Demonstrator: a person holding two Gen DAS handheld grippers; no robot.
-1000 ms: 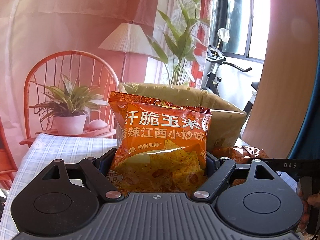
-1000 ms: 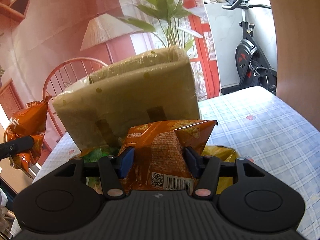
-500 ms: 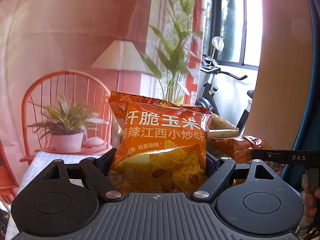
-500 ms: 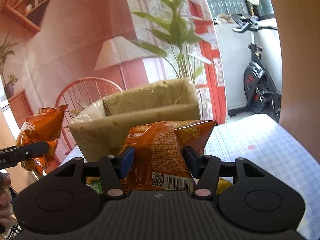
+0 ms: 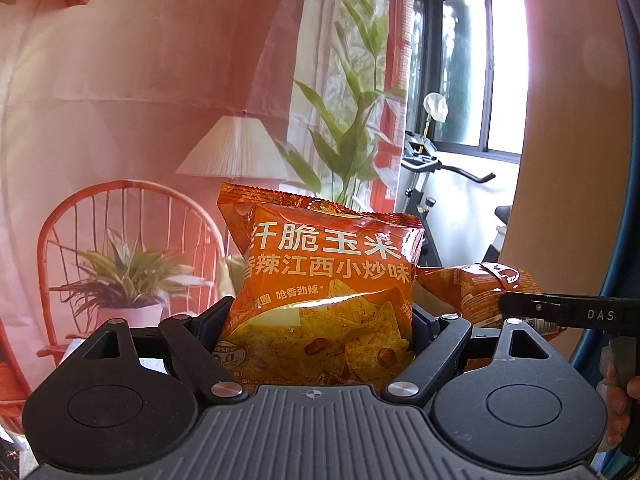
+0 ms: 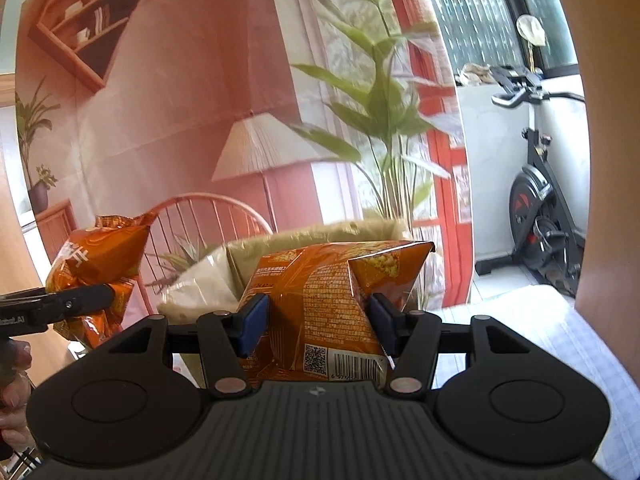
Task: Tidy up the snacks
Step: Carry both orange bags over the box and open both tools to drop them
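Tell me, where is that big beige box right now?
In the right wrist view the beige box sits just behind the orange snack bag clamped in the right gripper, in front of the painted chair backdrop, left of the checked tablecloth.

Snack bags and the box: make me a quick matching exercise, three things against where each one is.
Things:
1. orange chip bag with its front showing
2. orange bag with its barcode showing
3. tan box

Places:
a. behind the bag in the right gripper
b. clamped in the left gripper
c. clamped in the right gripper

Pairs: 1-b, 2-c, 3-a
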